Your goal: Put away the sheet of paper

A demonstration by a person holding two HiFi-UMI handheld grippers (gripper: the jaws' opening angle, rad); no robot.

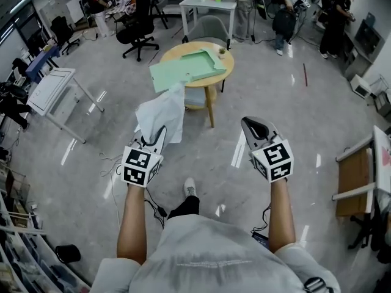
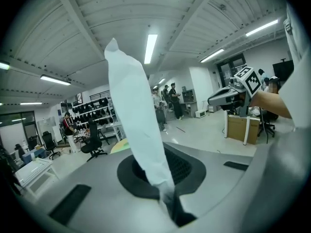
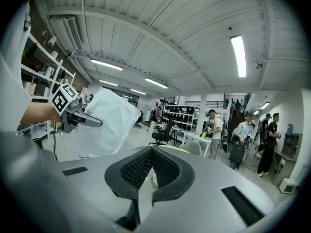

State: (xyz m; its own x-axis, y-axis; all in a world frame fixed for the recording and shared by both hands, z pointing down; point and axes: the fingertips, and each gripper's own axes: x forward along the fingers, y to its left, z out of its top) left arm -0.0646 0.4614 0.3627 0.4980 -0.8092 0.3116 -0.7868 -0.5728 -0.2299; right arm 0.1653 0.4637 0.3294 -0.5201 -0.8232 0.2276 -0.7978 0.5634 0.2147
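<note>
A white sheet of paper (image 1: 162, 112) stands up from my left gripper (image 1: 157, 136), which is shut on its lower edge. In the left gripper view the paper (image 2: 133, 110) rises from between the closed jaws (image 2: 163, 191) and hides much of the room. My right gripper (image 1: 252, 127) hovers level with the left one, shut with nothing in it; its pads (image 3: 151, 152) meet at the tips. The right gripper view also shows the paper (image 3: 109, 123) at left. Ahead, a light green folder (image 1: 186, 68) lies on a round wooden table (image 1: 223, 72).
A small object (image 1: 221, 52) sits on the round table beside the folder, with a grey chair (image 1: 211, 28) behind it. A white desk (image 1: 52, 90) stands at left, a wooden table (image 1: 354, 176) at right. Several people stand at the back.
</note>
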